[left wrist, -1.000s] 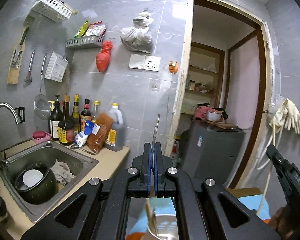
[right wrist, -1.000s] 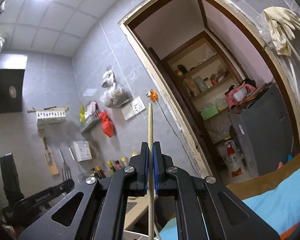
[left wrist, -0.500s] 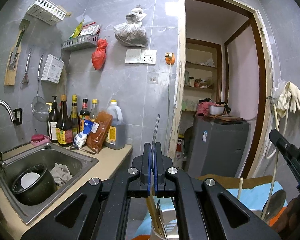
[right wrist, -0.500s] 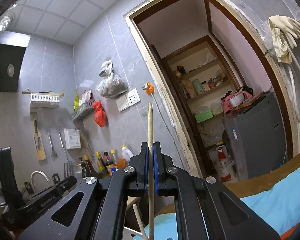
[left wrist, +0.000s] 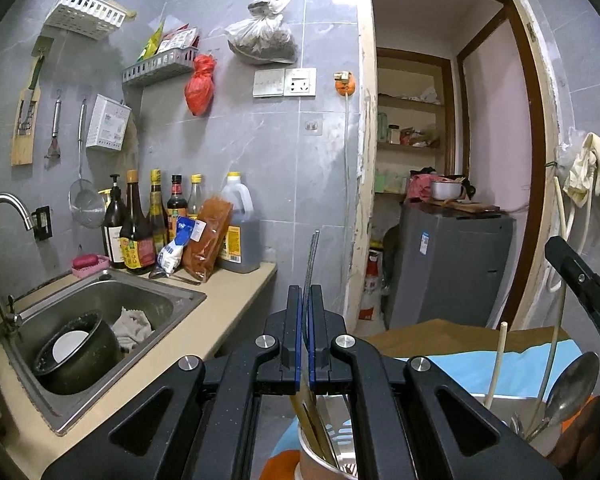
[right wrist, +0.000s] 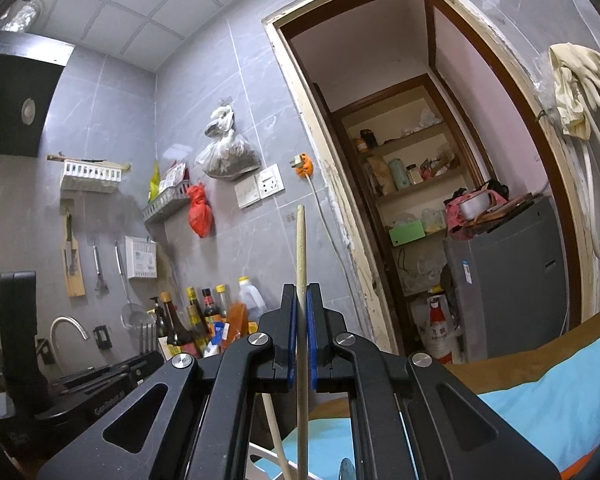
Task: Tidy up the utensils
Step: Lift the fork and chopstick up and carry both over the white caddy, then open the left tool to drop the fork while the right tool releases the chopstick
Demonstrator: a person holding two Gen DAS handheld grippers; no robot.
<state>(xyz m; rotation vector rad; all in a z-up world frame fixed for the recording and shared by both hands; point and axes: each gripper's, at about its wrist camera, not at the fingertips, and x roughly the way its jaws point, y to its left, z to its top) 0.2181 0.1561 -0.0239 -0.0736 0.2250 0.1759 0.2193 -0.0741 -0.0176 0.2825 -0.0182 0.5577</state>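
My left gripper (left wrist: 305, 304) is shut on a thin metal chopstick (left wrist: 312, 256) that stands upright, its lower end above a utensil cup (left wrist: 320, 452) holding wooden chopsticks. My right gripper (right wrist: 301, 304) is shut on a pale wooden chopstick (right wrist: 300, 240), also upright. In the left wrist view a second container (left wrist: 516, 420) at lower right holds a wooden chopstick (left wrist: 496, 360) and a metal spoon (left wrist: 572, 384), with the right gripper's body (left wrist: 584, 284) beside it. Another wooden stick (right wrist: 274, 428) leans below the right gripper.
A steel sink (left wrist: 100, 320) with a pot (left wrist: 76, 352) sits at left, on a beige counter (left wrist: 220, 320) with sauce bottles (left wrist: 140, 224). A blue cloth (right wrist: 540, 400) covers the surface below. A grey appliance (left wrist: 452, 264) stands in the doorway.
Both grippers have tilted downward while holding their chopsticks. The cup, the second container and the spoon have come into the left wrist view.
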